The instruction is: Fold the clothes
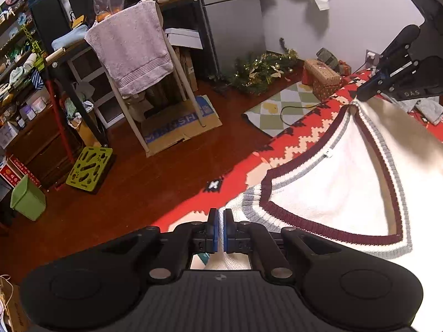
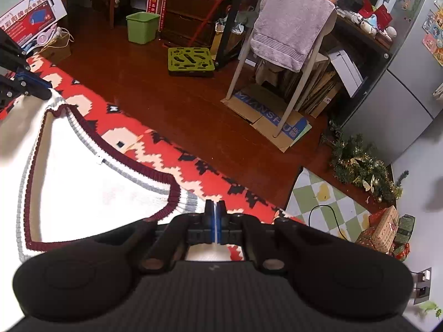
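Observation:
A white knitted sweater (image 1: 329, 191) with a maroon and grey V-neck trim is stretched between both grippers above a red patterned blanket (image 1: 301, 135). My left gripper (image 1: 220, 214) is shut on one shoulder of the sweater, white knit pinched between its blue pads. The right gripper (image 1: 365, 94) appears at the upper right of the left wrist view, clamped on the other shoulder. In the right wrist view the same sweater (image 2: 83, 182) fills the left side, my right gripper (image 2: 215, 207) is shut on its ribbed edge, and the left gripper (image 2: 41, 91) holds the far corner.
Beyond the blanket (image 2: 193, 166) lies a dark wooden floor. A white stool draped with a lilac towel (image 1: 130, 47) stands on flattened cardboard (image 1: 177, 127). A green bin (image 2: 142, 26), a lime plastic board (image 2: 191, 61), cluttered shelves, a tinsel garland (image 2: 360, 166), wrapped boxes and a checked mat (image 1: 285, 108) surround it.

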### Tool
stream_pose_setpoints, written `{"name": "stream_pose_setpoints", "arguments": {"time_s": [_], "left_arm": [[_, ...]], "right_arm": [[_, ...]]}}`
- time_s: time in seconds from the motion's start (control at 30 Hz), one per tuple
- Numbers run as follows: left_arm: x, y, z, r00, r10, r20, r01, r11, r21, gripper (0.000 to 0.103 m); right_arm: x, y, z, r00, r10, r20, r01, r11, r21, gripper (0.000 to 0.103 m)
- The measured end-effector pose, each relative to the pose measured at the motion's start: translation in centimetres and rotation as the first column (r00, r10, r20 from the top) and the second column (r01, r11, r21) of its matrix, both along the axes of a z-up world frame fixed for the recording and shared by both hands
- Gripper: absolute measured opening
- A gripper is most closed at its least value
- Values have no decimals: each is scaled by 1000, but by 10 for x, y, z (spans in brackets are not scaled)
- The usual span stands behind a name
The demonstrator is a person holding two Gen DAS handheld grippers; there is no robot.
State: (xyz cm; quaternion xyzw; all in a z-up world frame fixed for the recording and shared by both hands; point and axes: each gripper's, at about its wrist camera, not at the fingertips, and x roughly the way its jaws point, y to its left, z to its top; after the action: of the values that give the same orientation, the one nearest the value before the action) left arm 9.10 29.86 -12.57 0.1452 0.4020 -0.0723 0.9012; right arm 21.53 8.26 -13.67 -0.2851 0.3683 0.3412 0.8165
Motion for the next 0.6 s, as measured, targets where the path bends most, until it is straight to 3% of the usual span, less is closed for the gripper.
{"name": "stream_pose_setpoints", "arguments": {"time_s": [0.27,0.37,0.43,0.47,0.5,0.6], "left_arm": [[-15,-2,-11,999,28,-15,-29,998,-50,3],[-16,0,-17,997,79,-5,-79,992,-98,4],[-13,1,-26,991,128,-28,-130,985,-112,16],[-10,1,-32,987,154,-45,-158,981,-114,17],[-10,2,-37,983,176,-59,-182,976,-116,22],[-19,5,-37,974,215,-66,-222,964,-147,30]], "right_arm": [[-17,-11,-10,1000,12,-26,-13,1000,-3,1],[-20,-17,-17,999,-16,-41,16,1000,19,2],[-17,-21,-27,996,-65,-68,67,997,34,7],[-15,-23,-33,992,-95,-82,99,994,36,20],[-14,-26,-38,989,-117,-95,120,992,31,26],[-25,-44,-37,984,-132,-118,141,988,69,26]]}}
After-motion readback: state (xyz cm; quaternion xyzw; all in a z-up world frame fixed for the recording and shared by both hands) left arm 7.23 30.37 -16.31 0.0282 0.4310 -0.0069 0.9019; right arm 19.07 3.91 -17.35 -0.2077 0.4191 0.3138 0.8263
